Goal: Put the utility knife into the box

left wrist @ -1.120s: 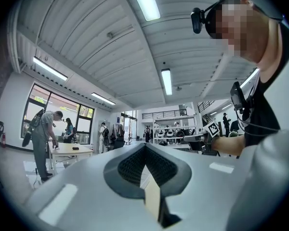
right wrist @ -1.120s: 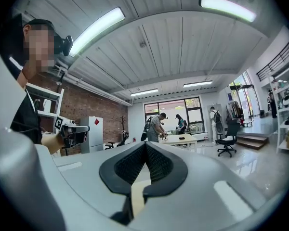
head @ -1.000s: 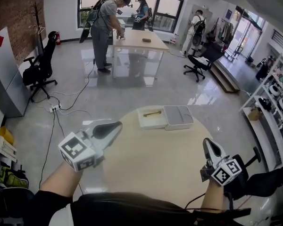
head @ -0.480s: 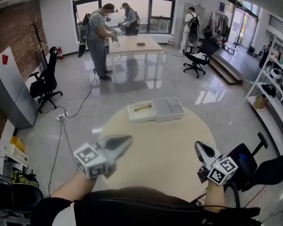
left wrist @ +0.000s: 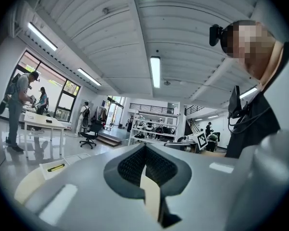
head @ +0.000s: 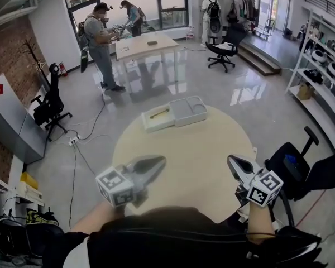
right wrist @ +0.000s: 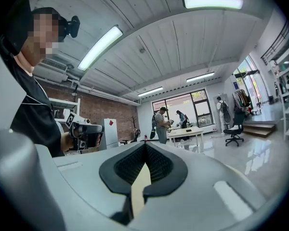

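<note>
Both grippers hang over the near edge of the round table (head: 195, 166), one at each side of it, pointing level across the top.

Left gripper (head: 158, 162): its own view shows the jaws pressed together along their whole length. Only a thin sliver of tabletop shows below the pads, and nothing is held.

Right gripper (head: 233, 161): same reading in its own view. The jaws are closed on each other and empty.

The box (head: 156, 120) sits at the far edge of the table, well apart from both grippers. It lies open as two shallow halves side by side, a white one on the left and a grey one (head: 188, 110) on the right, touching each other.

The utility knife (head: 159, 114) is yellow and lies flat inside the white half, aslant across it. Neither gripper touches it.

Beyond the table, across the shiny floor, two people stand at a long desk (head: 146, 44). A third person (head: 212, 9) stands further right, with an office chair (head: 223, 48) near them. Another chair (head: 293, 169) stands just beside the table's right edge.
</note>
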Available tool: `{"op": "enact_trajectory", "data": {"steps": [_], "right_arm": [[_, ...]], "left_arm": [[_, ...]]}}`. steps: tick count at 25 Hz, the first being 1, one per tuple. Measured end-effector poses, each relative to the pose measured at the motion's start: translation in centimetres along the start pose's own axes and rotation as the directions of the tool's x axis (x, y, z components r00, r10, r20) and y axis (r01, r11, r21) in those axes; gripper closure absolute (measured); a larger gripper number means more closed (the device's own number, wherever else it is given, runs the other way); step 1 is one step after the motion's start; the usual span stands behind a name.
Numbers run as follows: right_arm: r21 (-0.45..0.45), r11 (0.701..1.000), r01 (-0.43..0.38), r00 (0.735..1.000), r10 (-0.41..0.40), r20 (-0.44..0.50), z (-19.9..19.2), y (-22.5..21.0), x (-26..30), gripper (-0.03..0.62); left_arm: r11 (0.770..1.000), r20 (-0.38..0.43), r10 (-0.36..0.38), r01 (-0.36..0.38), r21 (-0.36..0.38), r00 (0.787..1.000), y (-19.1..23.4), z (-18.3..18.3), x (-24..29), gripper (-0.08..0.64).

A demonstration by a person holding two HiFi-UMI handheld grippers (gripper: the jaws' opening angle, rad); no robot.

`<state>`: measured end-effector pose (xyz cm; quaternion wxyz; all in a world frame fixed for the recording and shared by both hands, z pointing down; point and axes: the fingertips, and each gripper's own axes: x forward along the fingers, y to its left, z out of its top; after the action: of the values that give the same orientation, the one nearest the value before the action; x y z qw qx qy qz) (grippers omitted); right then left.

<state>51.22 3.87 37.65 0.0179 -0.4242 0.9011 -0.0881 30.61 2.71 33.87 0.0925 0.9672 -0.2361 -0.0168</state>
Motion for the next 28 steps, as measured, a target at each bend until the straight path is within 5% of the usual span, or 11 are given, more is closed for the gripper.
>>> {"op": "enact_trajectory", "data": {"steps": [12,28], "right_arm": [[0.012,0.995,0.100,0.995,-0.100,-0.003,-0.6,3.2,3.8,0.580],[-0.025,0.997,0.079,0.996,-0.080,-0.042,-0.6,4.9,6.5,0.580]], "left_arm": [[0.996,0.057,-0.008,0.013,-0.084,0.998,5.8,0.1,-4.4,0.560],[0.993,0.072,0.040,-0.031,-0.114,0.997,8.0,0.2,-7.5,0.560]]}}
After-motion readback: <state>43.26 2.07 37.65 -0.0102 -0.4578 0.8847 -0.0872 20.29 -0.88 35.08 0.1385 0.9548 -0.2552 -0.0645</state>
